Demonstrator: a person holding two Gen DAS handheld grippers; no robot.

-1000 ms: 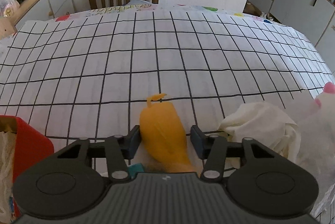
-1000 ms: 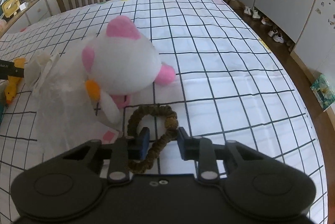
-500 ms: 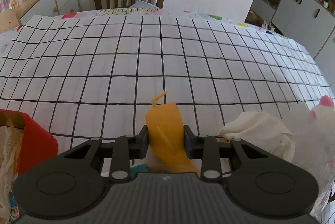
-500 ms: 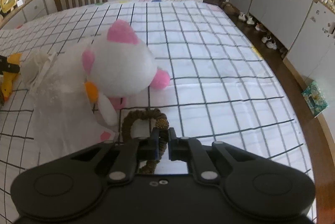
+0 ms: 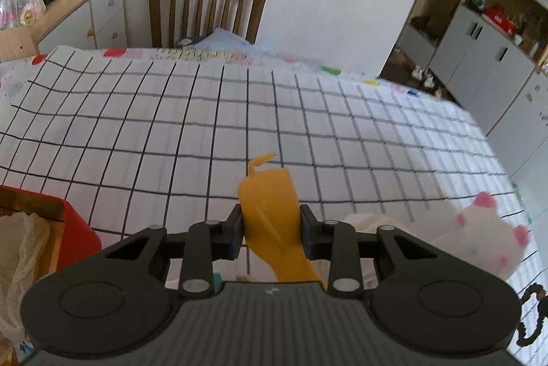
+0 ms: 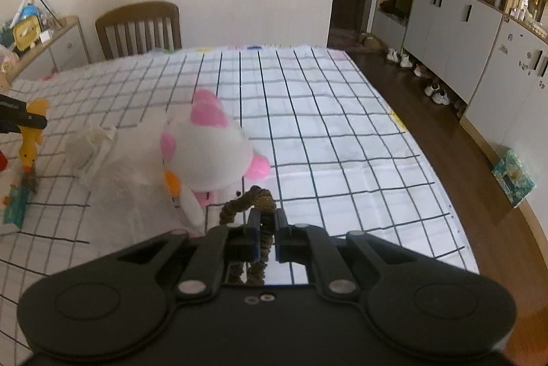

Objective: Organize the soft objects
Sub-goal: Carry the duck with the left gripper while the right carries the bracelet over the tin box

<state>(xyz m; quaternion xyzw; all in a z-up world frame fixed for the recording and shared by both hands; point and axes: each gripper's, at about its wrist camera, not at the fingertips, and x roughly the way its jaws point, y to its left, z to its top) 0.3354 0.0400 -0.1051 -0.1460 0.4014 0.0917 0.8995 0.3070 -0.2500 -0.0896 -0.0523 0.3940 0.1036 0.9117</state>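
Left gripper (image 5: pixel 270 229): jaws narrowed onto the rubber chicken (image 5: pixel 270 212), pads pressing both flanks of the body, toy raised off the checked tablecloth (image 5: pixel 171 126). Head end hanging below, visible from the right wrist view.

Right gripper (image 6: pixel 266 225): jaws nearly together, pinching one strand of the brown scrunchie (image 6: pixel 255 205); loop standing up ahead of the fingertips, lifted clear of the cloth.

Handling, as judged:
- Chicken: light, hollow, squashy, somewhat slick. Grip across the widest part of the body, not the thin neck. Light pressure only; likely to squirt out if squeezed hard.
- Scrunchie: very light, limp, elastic. One strand enough; likely to swing and snag on the plush.
- Plush toy (image 6: pixel 205 147), resting on the tablecloth beside a crumpled white cloth (image 6: pixel 89 143): bulky, compressible. Hold at a limb or ear.

Red box (image 5: pixel 73 229) at lower left of the left wrist view, mesh fabric already inside: probable drop point.
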